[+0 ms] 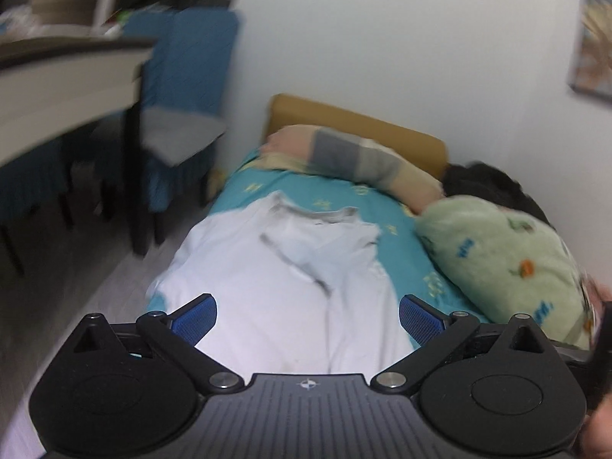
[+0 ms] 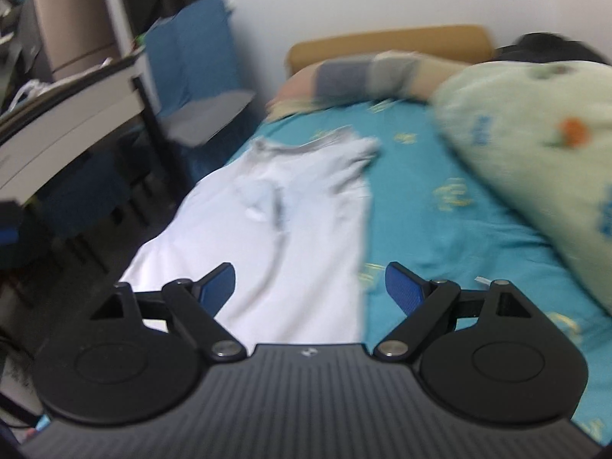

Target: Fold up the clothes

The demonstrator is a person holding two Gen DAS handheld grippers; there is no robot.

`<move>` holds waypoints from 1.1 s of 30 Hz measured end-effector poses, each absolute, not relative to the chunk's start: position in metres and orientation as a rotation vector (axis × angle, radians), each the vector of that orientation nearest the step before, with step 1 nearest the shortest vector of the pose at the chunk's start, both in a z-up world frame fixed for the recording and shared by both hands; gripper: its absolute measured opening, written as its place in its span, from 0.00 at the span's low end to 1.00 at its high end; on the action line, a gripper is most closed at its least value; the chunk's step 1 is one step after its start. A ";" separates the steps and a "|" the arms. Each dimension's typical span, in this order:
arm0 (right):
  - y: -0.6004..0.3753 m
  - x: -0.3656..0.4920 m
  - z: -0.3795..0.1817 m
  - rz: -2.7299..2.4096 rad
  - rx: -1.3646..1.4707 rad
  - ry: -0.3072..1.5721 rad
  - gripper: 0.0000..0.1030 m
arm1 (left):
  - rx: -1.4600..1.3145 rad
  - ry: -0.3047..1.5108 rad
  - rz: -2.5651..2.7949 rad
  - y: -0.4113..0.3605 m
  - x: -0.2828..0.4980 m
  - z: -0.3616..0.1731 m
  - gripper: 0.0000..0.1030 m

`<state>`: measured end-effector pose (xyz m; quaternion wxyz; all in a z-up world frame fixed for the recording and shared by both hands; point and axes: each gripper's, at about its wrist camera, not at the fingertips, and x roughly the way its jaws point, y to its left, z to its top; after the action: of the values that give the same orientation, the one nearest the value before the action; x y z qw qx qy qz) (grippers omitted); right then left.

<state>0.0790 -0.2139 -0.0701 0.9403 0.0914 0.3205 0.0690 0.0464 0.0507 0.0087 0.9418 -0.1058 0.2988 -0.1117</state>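
On the bed (image 1: 397,252), whose teal sheet carries small yellow prints, a white garment (image 1: 275,279) with grey trim at its neck is lying spread along the edge nearest the floor, its neck end pointing toward the tan headboard (image 1: 359,126) and one side looking folded in over the middle, though blur is hiding the finer detail. Above the garment's near end the left claw (image 1: 308,319) is hovering with its blue pads (image 1: 195,319) standing wide apart and gripping nothing, white cloth showing below the gap. The right claw (image 2: 310,292) is hanging over the garment's long edge away from the floor, where white cloth (image 2: 275,229) is meeting the teal sheet (image 2: 440,237); its jaws are also standing wide and are holding nothing. Beyond the garment, toward the wall, a pale green cartoon-print quilt (image 1: 505,264) is lying heaped on the bed, and a person under it is stretching a striped sleeve (image 1: 355,160) across the bed just in front of the headboard. On the floor side of the bed a chair with a blue cover (image 1: 183,88) is standing near the garment's neck end, with a pale desk (image 1: 65,72) just past it
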 end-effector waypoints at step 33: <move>0.218 0.361 -0.231 0.569 -0.899 0.760 0.05 | -0.470 0.773 0.247 0.202 0.134 -0.117 0.95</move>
<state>0.3605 0.2179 -0.2314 0.7937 -0.4183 0.3536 0.2646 0.1338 0.2015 -0.1166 0.8920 -0.2264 0.3727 0.1192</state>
